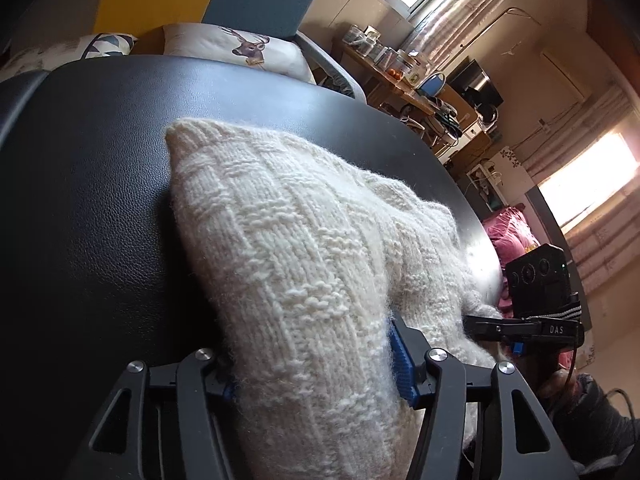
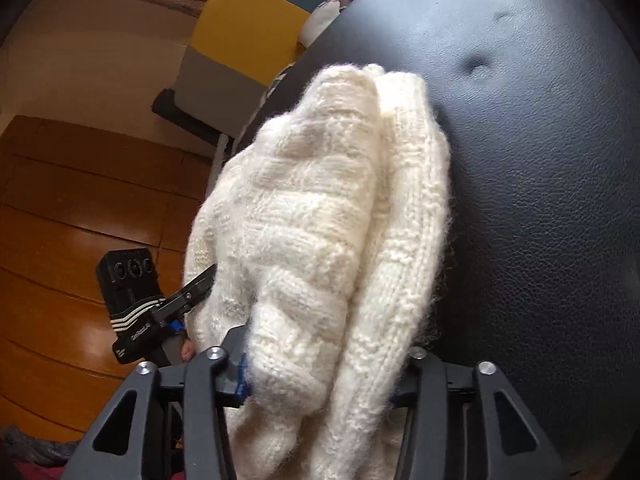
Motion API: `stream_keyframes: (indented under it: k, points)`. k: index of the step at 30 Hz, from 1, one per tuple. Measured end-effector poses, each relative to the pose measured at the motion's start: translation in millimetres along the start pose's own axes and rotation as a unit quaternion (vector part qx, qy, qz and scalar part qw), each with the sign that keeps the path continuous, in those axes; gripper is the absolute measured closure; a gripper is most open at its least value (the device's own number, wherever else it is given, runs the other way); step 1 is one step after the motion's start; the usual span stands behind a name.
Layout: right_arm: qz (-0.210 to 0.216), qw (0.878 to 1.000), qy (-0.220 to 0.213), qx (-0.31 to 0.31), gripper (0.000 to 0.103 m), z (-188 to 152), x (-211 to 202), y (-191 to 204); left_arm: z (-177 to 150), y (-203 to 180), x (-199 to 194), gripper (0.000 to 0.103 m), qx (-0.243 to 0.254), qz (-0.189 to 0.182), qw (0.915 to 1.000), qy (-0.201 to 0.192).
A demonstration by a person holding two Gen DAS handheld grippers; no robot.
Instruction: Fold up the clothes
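A thick cream knitted garment [image 1: 300,240] lies bunched in folds on a black leather surface [image 1: 100,200]. In the left wrist view, my left gripper [image 1: 316,376] is shut on its near edge, with the blue pads [image 1: 402,364] pressed into the wool. In the right wrist view the same knit [image 2: 320,200] rises in rolled layers, and my right gripper [image 2: 320,384] is shut on its near end. Each gripper also shows in the other's view, at the garment's side: the right gripper [image 1: 486,326] and the left gripper [image 2: 200,284]. Wool hides the pads' inner faces.
The black leather surface [image 2: 540,200] extends beyond and beside the garment. A deer-print cushion [image 1: 240,46] and a yellow and teal backrest sit behind it. A cluttered desk [image 1: 400,84] stands at the far right, with pink fabric [image 1: 508,232] nearby. Wooden floor [image 2: 60,220] lies past the edge.
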State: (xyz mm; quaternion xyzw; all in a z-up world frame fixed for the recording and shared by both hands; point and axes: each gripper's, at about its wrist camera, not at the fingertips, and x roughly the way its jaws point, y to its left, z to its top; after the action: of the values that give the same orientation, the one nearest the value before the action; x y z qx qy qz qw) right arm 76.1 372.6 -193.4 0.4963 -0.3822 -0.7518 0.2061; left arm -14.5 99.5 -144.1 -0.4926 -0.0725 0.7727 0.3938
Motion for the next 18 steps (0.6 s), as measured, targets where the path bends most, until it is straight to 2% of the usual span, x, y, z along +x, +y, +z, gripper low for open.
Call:
stream_keyframes:
  k: [4, 6, 10, 11, 14, 18]
  points:
    - [-0.063, 0.996, -0.022, -0.062, 0.074, -7, -4, 37, 3, -24, -9, 0.059, 0.052, 0.014, 0.9985, -0.015]
    - [-0.08, 0.992, -0.045, -0.083, 0.075, -11, -16, 43, 7, -35, -13, 0.06, 0.064, -0.005, 0.9975, -0.028]
    - [-0.081, 0.989, -0.092, -0.083, 0.075, -15, -36, 51, 29, -68, -6, 0.06, 0.103, -0.052, 0.9926, -0.038]
    - [-0.083, 0.988, -0.103, -0.082, 0.075, -16, -38, 56, 39, -80, 0, 0.06, 0.115, -0.062, 0.9907, -0.037]
    - [-0.093, 0.982, -0.146, -0.076, 0.075, -14, -83, 49, 68, -124, 20, 0.06, 0.153, -0.095, 0.983, -0.033]
    - [-0.119, 0.967, -0.218, -0.059, 0.075, -7, -138, 49, 108, -196, 55, 0.06, 0.22, -0.136, 0.9655, -0.029]
